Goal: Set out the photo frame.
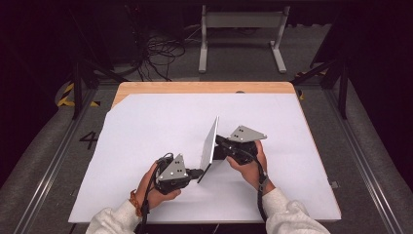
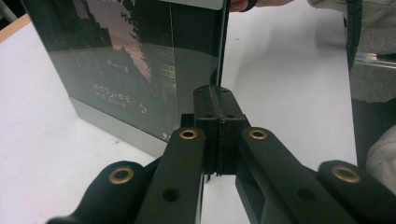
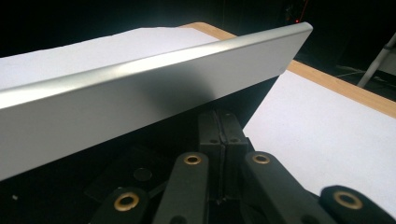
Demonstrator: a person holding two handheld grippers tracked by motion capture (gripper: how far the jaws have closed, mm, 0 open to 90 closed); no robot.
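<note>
We hold a thin flat panel (image 1: 210, 143) up on edge over the middle of the desk (image 1: 146, 122), one gripper at each end of its near side. In the high view the panel stands steeply tilted, its pale silver back turned toward our left and its lower corner down close to the white sheet (image 1: 302, 161) that covers the desk top. Our left gripper (image 1: 195, 173) comes in from the lower left and its jaws are pressed together on the panel's lower edge; in the left gripper view the two black jaws meet on the thin dark rim of the panel (image 2: 140, 70), whose glossy dark face carries a dim reflection and rises to the left of them. Our right gripper (image 1: 221, 146) sits just behind the panel on its right side, with the grey three-cornered plate on top. In the right gripper view its jaws are closed tight against each other just below the panel's silver back (image 3: 140, 98), which runs slanting across the frame; whether they pinch the panel's edge we cannot tell from that view. The bare wooden rim of the desk shows beyond the white sheet at the far side.
</note>
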